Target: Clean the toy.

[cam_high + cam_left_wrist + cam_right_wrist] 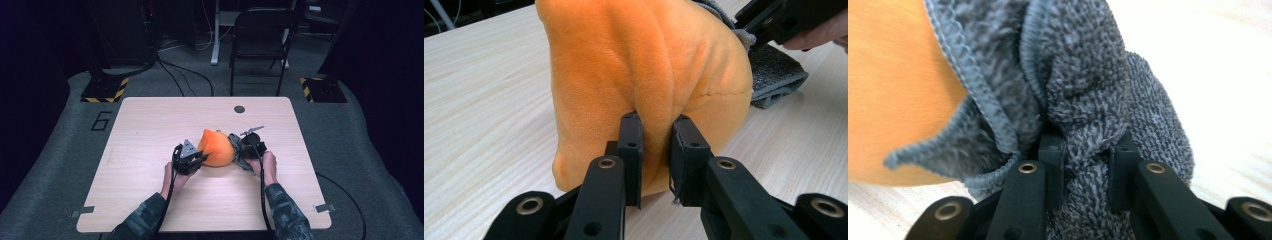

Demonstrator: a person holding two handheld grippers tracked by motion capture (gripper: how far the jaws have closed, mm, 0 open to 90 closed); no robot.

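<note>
An orange plush toy (216, 148) sits near the middle of the wooden counter (150, 130), a little toward the near edge, with a grey cloth (239, 150) touching its 3 o'clock side. In the high view the left gripper (200, 159) meets the toy from about 8 o'clock and the right gripper (243, 148) meets the cloth from about 3 o'clock, each held in one of the person's hands. In the left gripper view the left gripper (658, 150) is clamped on a fold of the orange plush toy (644, 65), the fabric pinched between its two black jaws, with the grey cloth (774, 75) lying on the counter (484, 100) beyond at 2 o'clock. In the right gripper view the right gripper (1087, 160) is clamped on a bunched ridge of the grey cloth (1083, 85), whose stitched hem lies against the orange plush toy (893, 85) at 9 o'clock. At 12 o'clock beyond the counter stands a dark folding chair (261, 35) on the grey floor (60, 150).
</note>
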